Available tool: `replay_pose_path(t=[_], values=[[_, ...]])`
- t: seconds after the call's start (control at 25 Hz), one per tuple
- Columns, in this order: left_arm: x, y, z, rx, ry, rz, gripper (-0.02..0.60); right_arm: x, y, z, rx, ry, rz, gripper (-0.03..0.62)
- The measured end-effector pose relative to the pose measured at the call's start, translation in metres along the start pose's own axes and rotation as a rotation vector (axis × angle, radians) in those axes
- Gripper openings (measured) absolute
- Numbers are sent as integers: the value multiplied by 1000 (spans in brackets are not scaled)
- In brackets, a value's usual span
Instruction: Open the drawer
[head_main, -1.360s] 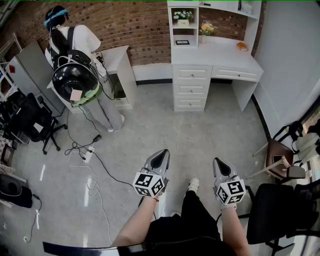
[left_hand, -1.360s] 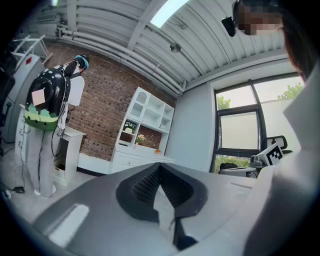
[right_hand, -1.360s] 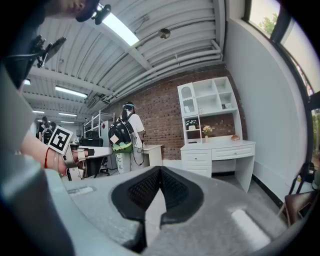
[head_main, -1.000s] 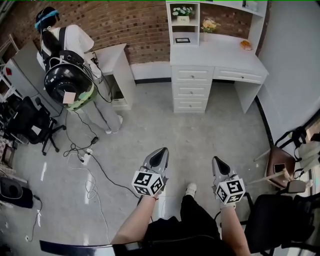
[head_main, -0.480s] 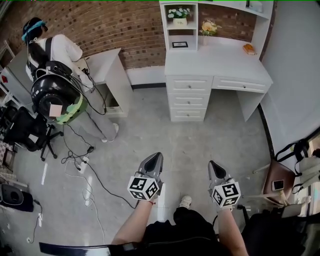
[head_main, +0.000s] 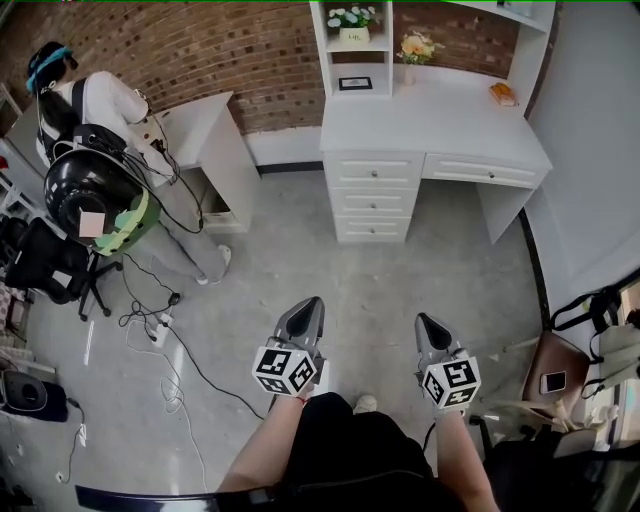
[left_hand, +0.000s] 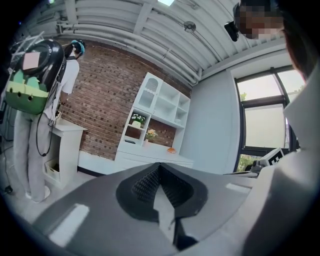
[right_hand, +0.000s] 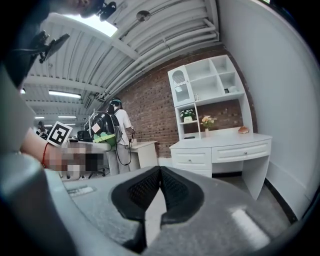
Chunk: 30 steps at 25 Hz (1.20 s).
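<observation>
A white desk (head_main: 430, 120) stands against the brick wall, far ahead of me. Three stacked drawers (head_main: 373, 198) fill its left side and one wide drawer (head_main: 485, 170) sits under the top on the right; all are closed. The same desk (right_hand: 220, 145) shows in the right gripper view, and in the left gripper view the desk (left_hand: 150, 159) lies small beyond the jaws. My left gripper (head_main: 312, 301) and right gripper (head_main: 422, 319) hang side by side over the floor, well short of the desk. Both are shut and hold nothing.
A person (head_main: 95, 120) with a black backpack stands at a small white table (head_main: 205, 140) at the left. Cables (head_main: 170, 340) trail across the floor there, beside an office chair (head_main: 45, 260). A wooden chair (head_main: 560, 365) and dark bags crowd the right edge.
The desk has drawn closer and slid left in the head view as I walk toward it. Both grippers stay shut and level in front of me.
</observation>
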<state>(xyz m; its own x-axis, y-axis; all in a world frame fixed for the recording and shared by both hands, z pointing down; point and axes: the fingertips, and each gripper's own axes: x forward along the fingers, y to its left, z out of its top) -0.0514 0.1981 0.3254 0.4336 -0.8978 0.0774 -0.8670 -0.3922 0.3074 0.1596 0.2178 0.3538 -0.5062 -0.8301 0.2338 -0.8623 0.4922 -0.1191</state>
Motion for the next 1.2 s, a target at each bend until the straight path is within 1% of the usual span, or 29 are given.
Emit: replay_pose_path(t=[0.2,0.4,0.6,0.84,1.0,1.2], values=[[14,13,-6,-12,18,20,2,19,-6,-2,13,5,9,20],[48,30,-7,-23,36,16,2,50,-22,1,14,21,8,20],[98,49,-3,-30,43,-21,2,92,-47,5,37,50,-18,18],[163,77,13,-43,37,-72,2,150,-76,18,50,72,-39,15],[202,99,17,-62,51,-101,2,190,-86,24,70,84,-42,11],[240,122,20,-63,77,-133,2,232,-97,23,89,109,-55,11]])
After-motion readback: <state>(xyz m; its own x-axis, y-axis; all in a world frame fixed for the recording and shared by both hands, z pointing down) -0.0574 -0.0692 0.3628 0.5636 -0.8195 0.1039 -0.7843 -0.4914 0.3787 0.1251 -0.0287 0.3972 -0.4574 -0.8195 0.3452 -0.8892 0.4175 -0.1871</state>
